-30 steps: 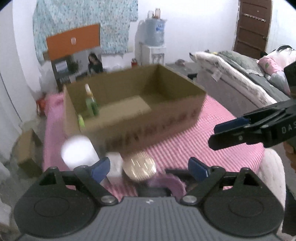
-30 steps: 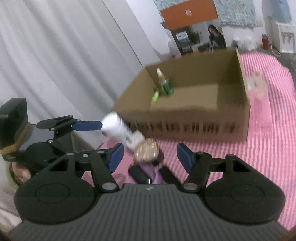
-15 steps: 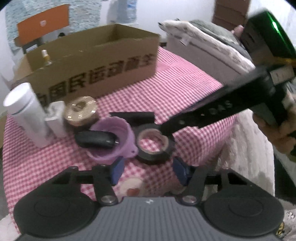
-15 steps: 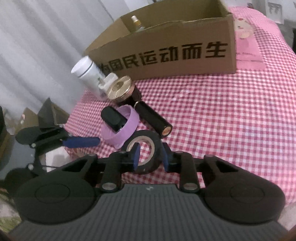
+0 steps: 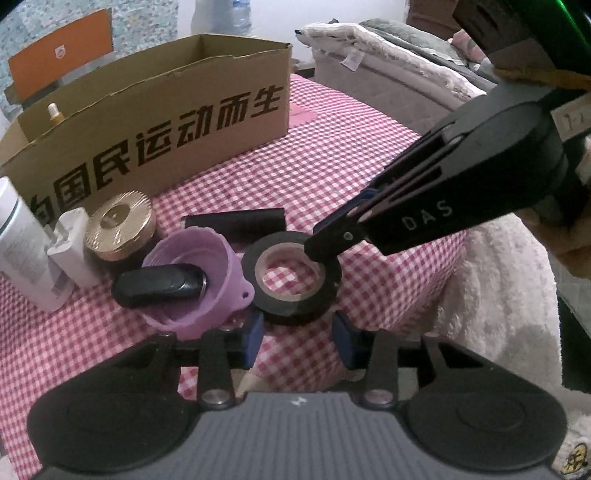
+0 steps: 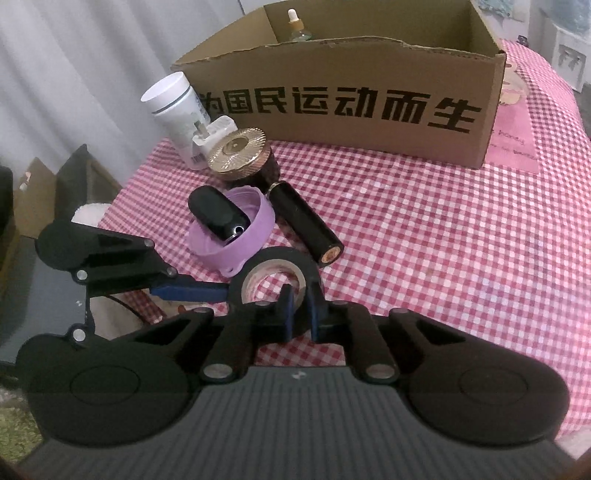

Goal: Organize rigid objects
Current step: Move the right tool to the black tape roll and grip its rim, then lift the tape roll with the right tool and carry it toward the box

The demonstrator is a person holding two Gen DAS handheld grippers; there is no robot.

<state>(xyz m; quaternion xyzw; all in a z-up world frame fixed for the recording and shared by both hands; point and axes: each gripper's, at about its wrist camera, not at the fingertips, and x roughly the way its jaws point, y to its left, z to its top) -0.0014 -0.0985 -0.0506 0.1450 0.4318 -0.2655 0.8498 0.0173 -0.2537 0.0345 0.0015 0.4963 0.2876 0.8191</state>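
A black tape roll (image 5: 295,314) lies flat on the pink checked tablecloth (image 5: 332,166). My right gripper (image 6: 300,312) is shut on the roll (image 6: 258,262): one finger stands inside the ring and the other outside, pinching its wall. In the left wrist view the right gripper (image 5: 325,245) reaches in from the right. My left gripper (image 5: 298,336) is closing, with the roll's near rim between its tips. One of its blue fingers (image 6: 188,290) meets the roll's outer side. I see no firm press from both pads.
Beside the roll sit a purple cup (image 5: 229,266) holding a black oval case (image 5: 159,286), a black tube (image 5: 236,221), a gold-lidded jar (image 5: 118,225) and a white bottle (image 5: 22,251). A cardboard box (image 5: 166,122) with a dropper bottle (image 6: 295,22) stands behind. The table's edge (image 5: 498,277) is on the right.
Both grippers have come down from above the box to the tape roll. The right jaws have shut on the roll's wall. The left jaws have narrowed around its near rim.
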